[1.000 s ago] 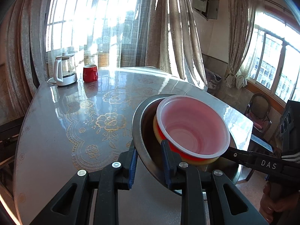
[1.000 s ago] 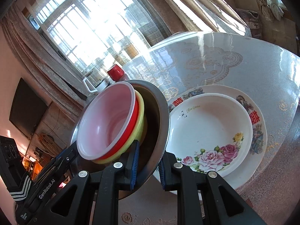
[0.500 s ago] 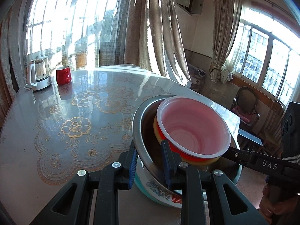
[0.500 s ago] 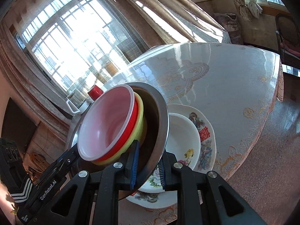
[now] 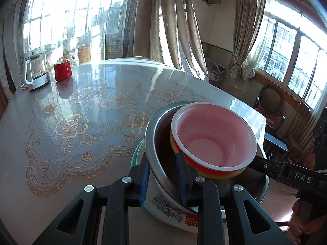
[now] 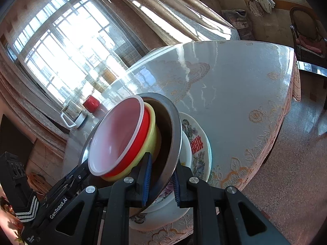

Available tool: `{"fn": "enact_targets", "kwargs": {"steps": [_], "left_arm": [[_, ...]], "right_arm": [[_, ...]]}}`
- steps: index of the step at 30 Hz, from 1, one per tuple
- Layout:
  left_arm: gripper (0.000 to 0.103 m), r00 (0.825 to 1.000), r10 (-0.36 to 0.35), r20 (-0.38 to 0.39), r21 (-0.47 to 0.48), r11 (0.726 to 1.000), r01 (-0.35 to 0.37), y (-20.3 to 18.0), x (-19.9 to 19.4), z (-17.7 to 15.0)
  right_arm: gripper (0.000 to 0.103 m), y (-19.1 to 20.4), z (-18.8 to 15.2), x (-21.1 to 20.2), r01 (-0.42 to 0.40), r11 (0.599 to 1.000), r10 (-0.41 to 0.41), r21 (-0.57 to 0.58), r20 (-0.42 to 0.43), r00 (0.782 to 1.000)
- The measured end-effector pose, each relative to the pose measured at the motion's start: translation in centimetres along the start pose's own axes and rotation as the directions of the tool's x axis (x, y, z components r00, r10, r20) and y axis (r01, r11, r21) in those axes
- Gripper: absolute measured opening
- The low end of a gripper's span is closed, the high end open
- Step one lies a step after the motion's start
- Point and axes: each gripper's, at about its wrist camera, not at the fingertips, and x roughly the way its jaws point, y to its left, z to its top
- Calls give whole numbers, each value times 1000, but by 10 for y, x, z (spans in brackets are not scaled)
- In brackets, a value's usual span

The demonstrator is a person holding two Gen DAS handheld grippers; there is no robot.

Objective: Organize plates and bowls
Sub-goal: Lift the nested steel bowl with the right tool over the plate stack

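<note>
The left tool [image 5: 163, 175] and right tool [image 6: 160, 180] are each clamping opposite edges of the steel bowl [image 5: 152, 143], jaws nearly closed on its rim. It is carrying 3 nested plastic bowls [image 5: 214, 140] and hanging tilted just above the floral plate [image 6: 199, 143] on the surface [image 5: 81, 112].

Bright window backlight, glare on table [image 5: 122, 85], fisheye bending, dark corners.
</note>
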Motion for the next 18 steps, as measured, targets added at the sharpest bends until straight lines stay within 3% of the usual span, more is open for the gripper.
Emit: {"fn": "enact_targets", "kwargs": {"steps": [18], "left_arm": [[28,999,9,-35,-17,1000,-10,2,10,-16]], "right_arm": [[20,-7,-6,12,11,1000,-10,27,-40,999]]}}
